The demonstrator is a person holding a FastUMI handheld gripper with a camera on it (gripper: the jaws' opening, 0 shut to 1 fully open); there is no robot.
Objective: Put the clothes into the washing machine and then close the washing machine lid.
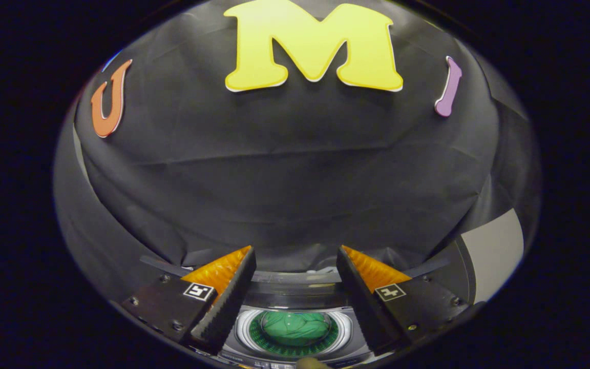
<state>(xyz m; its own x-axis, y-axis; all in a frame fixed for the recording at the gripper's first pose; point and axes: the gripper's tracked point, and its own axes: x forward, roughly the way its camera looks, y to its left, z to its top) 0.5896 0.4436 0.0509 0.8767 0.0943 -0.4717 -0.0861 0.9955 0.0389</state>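
Gripper (pixel 295 256) at the bottom of the frame, fingers spread wide apart with nothing between them, holding nothing. Left finger (pixel 226 292) and right finger (pixel 359 292) each angle inward toward the middle, a small square marker tag on the body behind each one.

Washing machine (pixel 295 292) sits low in the frame, bottom centre, seen from above through the gap between the two fingers. Its top is grey with a round opening ringed in pale metal. Lid (pixel 295 279) looks raised at the back of the opening, a pale band just under the fingertips; exact angle hard to tell at this size.

Clothes (pixel 295 328) are green, bunched up inside the drum, showing through the round opening at bottom centre, between the fingers and below the tips. Drum wall around them shows a ring of small holes with a green tint.

A small tan blob (pixel 311 363) at the very bottom edge, just in front of the machine's control strip; too cropped to say what it is.

Black cloth wall (pixel 285 179) takes up the middle and upper frame, creased, hanging down behind the machine. A pale grey panel (pixel 494 251) shows at lower right, beside the cloth's edge.
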